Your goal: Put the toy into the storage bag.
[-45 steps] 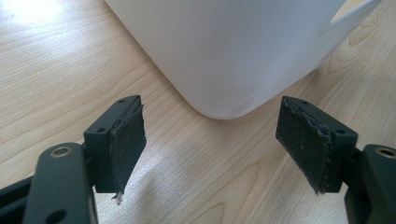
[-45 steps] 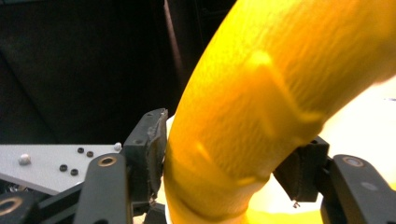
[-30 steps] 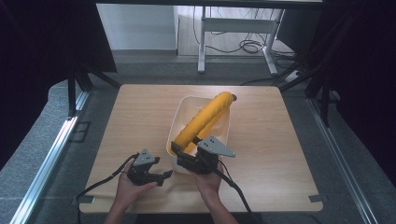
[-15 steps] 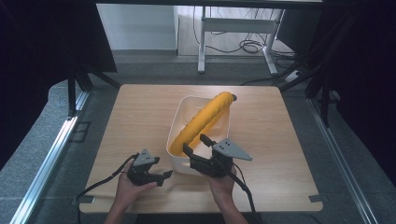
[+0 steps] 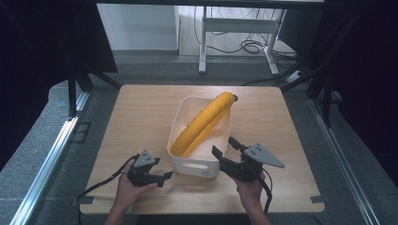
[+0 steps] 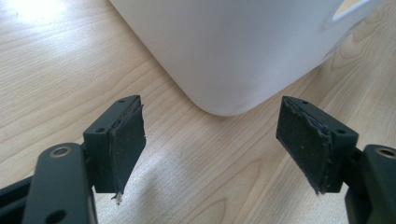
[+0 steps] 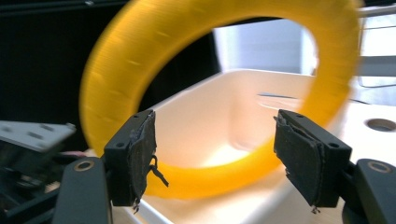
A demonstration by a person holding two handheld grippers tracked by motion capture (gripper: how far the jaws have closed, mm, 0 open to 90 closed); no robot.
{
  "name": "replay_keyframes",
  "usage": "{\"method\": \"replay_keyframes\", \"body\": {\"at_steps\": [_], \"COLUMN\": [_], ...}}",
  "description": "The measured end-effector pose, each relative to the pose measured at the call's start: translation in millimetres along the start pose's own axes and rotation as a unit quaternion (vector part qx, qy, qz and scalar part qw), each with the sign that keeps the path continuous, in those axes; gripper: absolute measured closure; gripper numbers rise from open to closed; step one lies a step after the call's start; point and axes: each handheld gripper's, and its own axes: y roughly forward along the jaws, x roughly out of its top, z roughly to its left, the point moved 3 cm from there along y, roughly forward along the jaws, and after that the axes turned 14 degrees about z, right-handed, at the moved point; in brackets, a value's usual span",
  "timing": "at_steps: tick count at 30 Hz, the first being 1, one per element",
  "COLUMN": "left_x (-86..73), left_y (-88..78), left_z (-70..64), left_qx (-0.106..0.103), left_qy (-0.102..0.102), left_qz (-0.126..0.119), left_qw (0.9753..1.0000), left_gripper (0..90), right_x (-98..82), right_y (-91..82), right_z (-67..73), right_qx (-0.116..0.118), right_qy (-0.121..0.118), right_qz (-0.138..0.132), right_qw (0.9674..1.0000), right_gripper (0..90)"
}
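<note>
A yellow ring (image 5: pixel 202 124) stands on edge in a white tub (image 5: pixel 180 123) at the middle of the table, leaning from the near left corner up over the far rim. My right gripper (image 5: pixel 224 146) is open just off the tub's near right corner, aimed at it. In the right gripper view the ring (image 7: pixel 121 60) and the tub (image 7: pixel 224 107) lie past my open right gripper (image 7: pixel 215 154). My left gripper (image 5: pixel 165 176) rests open on the table by the tub's near left corner. In the left gripper view the tub's corner (image 6: pixel 233 56) sits beyond my open left gripper (image 6: pixel 210 140).
The wooden table (image 5: pixel 141 117) has bare wood to the left and right of the tub. A small round hole (image 5: pixel 233 98) lies in the top behind the tub. Beyond the far edge stand a desk frame (image 5: pixel 234 28) and cables on the floor.
My right gripper has pulled away from the tub's front to the right, and its jaws now stand off the near right corner. The left gripper and the ring have stayed put.
</note>
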Motion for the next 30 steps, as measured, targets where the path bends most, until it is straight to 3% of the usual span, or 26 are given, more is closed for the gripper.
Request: {"method": "replay_keyframes", "body": {"at_steps": [3, 5, 6, 8, 9, 10, 14, 21, 27, 30], "left_x": [-0.1, -0.4, -0.4, -0.6, -0.6, -0.6, -1.0, -1.1, -1.0, -1.1], "left_y": [0.6, 0.5, 0.5, 0.0, 0.0, 0.0, 2.2, 2.3, 3.2, 4.3], "left_z": [0.1, 0.5, 0.5, 0.9, 0.9, 0.9, 0.7, 0.8, 0.9, 1.3], "left_qx": [0.001, 0.003, 0.003, 0.005, 0.005, 0.006, 0.005, 0.006, 0.006, 0.007], "left_qy": [0.001, 0.003, 0.003, 0.003, 0.003, 0.003, 0.006, 0.007, 0.006, 0.008], "left_qz": [0.001, 0.004, 0.004, 0.004, 0.004, 0.004, 0.008, 0.008, 0.009, 0.012], "left_qw": [1.0000, 1.0000, 1.0000, 1.0000, 1.0000, 1.0000, 0.9999, 0.9999, 0.9999, 0.9999], "left_gripper": [23.9, 23.9, 23.8, 23.8, 23.9, 23.8, 23.8, 23.8, 23.7, 23.6], "right_x": [-5.4, -11.7, -11.7, -17.4, -17.4, -21.7, -30.2, -37.5, -38.7, -42.9], "right_y": [-4.3, -8.1, -8.1, -10.8, -10.8, -10.5, -7.3, -3.9, -3.0, 0.8], "right_z": [-14.6, -35.1, -35.1, -53.3, -53.3, -63.8, -79.8, -91.7, -91.9, -95.8], "right_qx": [-0.010, -0.035, -0.035, -0.054, -0.054, -0.054, -0.064, -0.074, -0.076, -0.080], "right_qy": [0.007, 0.009, 0.009, 0.006, 0.006, 0.014, 0.030, 0.043, 0.032, 0.029], "right_qz": [0.003, 0.011, 0.011, 0.015, 0.015, 0.025, 0.039, 0.050, 0.051, 0.065], "right_qw": [0.9999, 0.9993, 0.9993, 0.9984, 0.9984, 0.9981, 0.9968, 0.9951, 0.9953, 0.9942], "right_gripper": [30.2, 30.2, 30.2, 30.3, 30.3, 30.3, 30.4, 30.5, 30.7, 30.7]}}
